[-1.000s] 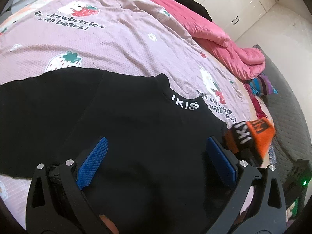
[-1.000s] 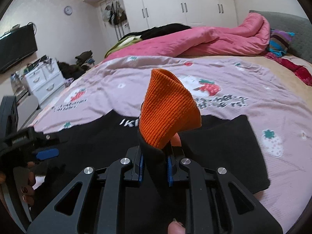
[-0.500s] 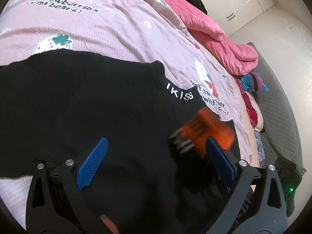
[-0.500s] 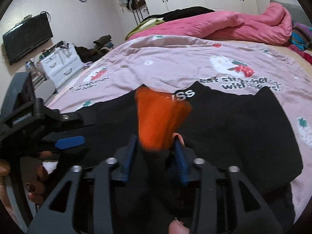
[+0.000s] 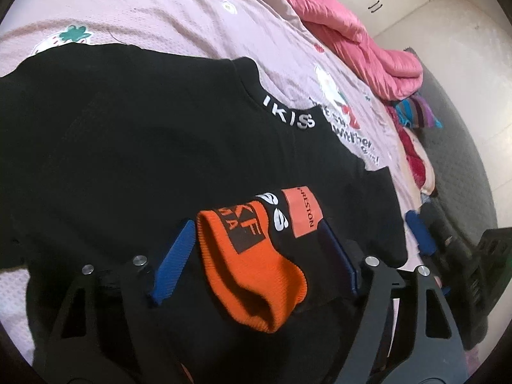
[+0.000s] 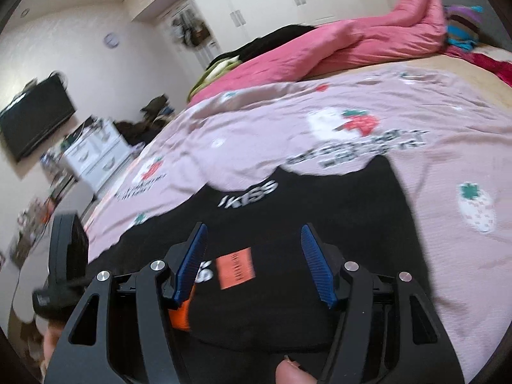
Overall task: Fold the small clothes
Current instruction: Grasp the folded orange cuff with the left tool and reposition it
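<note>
Since a second ago the orange cuff [image 5: 252, 265] has left the right gripper [image 6: 252, 264], whose jaws have just been opening and now stand apart over the black top [image 5: 128, 147], the orange patch [image 6: 235, 272] between them. Left gripper [image 5: 252, 256] jaws have just been closing, still open, with the cuff lying between them on the top, spread over the bed [image 5: 192, 16]
</note>
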`<action>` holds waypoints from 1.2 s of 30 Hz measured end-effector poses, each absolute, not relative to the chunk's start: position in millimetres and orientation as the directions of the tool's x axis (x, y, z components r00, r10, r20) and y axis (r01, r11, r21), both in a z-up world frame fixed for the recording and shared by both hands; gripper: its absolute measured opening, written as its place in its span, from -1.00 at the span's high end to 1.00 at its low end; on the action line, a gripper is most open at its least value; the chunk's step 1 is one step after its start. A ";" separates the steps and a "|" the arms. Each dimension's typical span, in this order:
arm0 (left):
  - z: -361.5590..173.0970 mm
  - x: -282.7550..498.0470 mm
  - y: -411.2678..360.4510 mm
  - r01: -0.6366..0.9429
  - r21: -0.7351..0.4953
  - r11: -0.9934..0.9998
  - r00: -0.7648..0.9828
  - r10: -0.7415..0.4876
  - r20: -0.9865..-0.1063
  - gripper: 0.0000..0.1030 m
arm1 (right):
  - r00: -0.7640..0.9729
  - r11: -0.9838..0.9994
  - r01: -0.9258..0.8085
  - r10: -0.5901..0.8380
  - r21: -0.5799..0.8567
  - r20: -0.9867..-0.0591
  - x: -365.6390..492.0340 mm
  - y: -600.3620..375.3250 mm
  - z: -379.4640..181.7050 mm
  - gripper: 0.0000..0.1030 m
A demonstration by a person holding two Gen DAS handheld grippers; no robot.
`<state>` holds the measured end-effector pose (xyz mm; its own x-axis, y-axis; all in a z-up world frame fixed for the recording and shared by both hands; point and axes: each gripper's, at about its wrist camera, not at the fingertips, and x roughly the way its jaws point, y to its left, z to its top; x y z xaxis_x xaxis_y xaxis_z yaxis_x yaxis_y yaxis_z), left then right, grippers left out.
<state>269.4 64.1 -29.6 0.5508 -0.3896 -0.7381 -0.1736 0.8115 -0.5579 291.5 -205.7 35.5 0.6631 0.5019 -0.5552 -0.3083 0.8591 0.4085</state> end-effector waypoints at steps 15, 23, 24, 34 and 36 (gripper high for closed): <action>14.7 253.1 48.7 -0.100 -0.458 0.883 0.695 -0.267 -0.667 0.94 | 0.775 0.889 -0.027 0.308 0.458 -0.552 300.4 -311.7 29.1 -0.18; 35.1 239.5 76.4 -0.120 -0.453 0.883 0.736 -0.227 -0.638 0.94 | 0.754 0.915 -0.014 0.275 0.403 -0.596 307.2 -306.3 18.8 -0.18; 32.9 237.6 78.8 -0.127 -0.461 0.878 0.732 -0.231 -0.641 0.94 | 0.753 0.917 -0.019 0.275 0.398 -0.598 307.5 -302.9 18.4 -0.18; 9.9 244.6 94.9 -0.228 -0.393 0.891 0.673 -0.147 -0.725 0.92 | 0.701 0.945 -0.132 0.302 0.300 -0.646 308.3 -253.2 8.3 -0.18; 13.2 242.8 97.5 -0.231 -0.383 0.894 0.679 -0.134 -0.722 0.86 | 0.693 0.945 -0.162 0.314 0.283 -0.650 306.3 -245.0 9.2 -0.20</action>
<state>242.8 97.5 13.2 0.6787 -0.1338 -0.7221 -0.2313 0.8943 -0.3831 306.3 -245.0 9.2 0.6925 0.3136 -0.6497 -0.1624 0.9452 0.2832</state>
